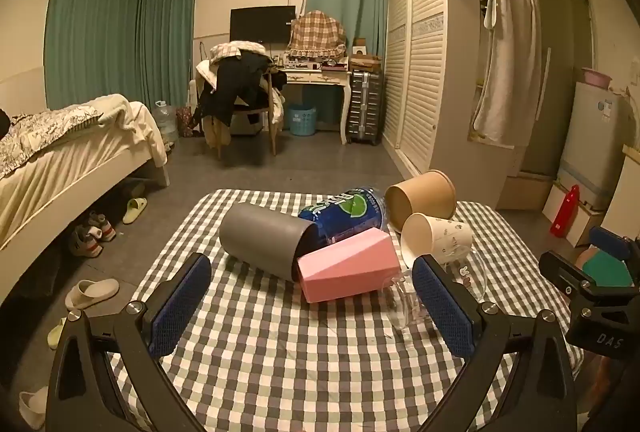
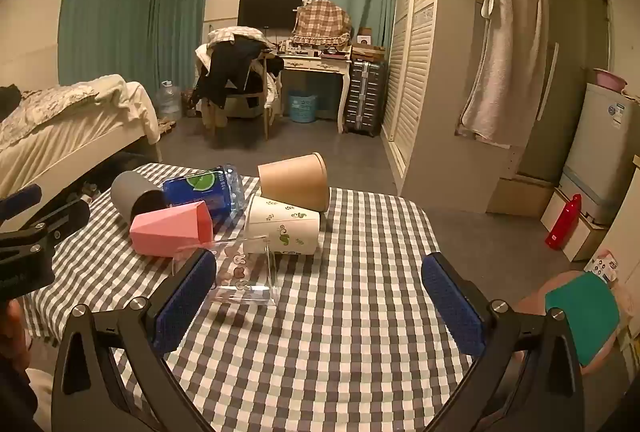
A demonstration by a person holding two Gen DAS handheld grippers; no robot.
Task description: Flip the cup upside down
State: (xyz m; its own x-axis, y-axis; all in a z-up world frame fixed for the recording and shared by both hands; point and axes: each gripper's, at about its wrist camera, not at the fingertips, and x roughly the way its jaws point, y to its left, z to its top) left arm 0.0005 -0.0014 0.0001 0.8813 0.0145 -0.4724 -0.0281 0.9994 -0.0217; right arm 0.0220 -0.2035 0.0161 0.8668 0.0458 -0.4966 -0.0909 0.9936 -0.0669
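Observation:
Several cups lie on their sides on the checked tablecloth [image 1: 280,352]: a grey cup [image 1: 264,238], a pink faceted cup [image 1: 348,266], a white paper cup [image 1: 436,234], a brown paper cup [image 1: 422,197] and a clear glass mug [image 1: 404,302]. A blue bottle [image 1: 344,211] lies among them. My left gripper [image 1: 312,302] is open and empty, just short of the pink cup. My right gripper [image 2: 320,296] is open and empty. The clear mug [image 2: 248,272] lies beside its left finger, with the white cup [image 2: 284,226], brown cup [image 2: 294,181], pink cup [image 2: 172,230] and grey cup [image 2: 134,193] beyond.
The right gripper's body [image 1: 592,284] shows at the right edge of the left wrist view. The left gripper's body [image 2: 32,232] shows at the left of the right wrist view. Beyond the table are a bed [image 1: 60,159], a chair [image 1: 240,99], a wardrobe [image 1: 420,51] and a red bottle [image 2: 564,222].

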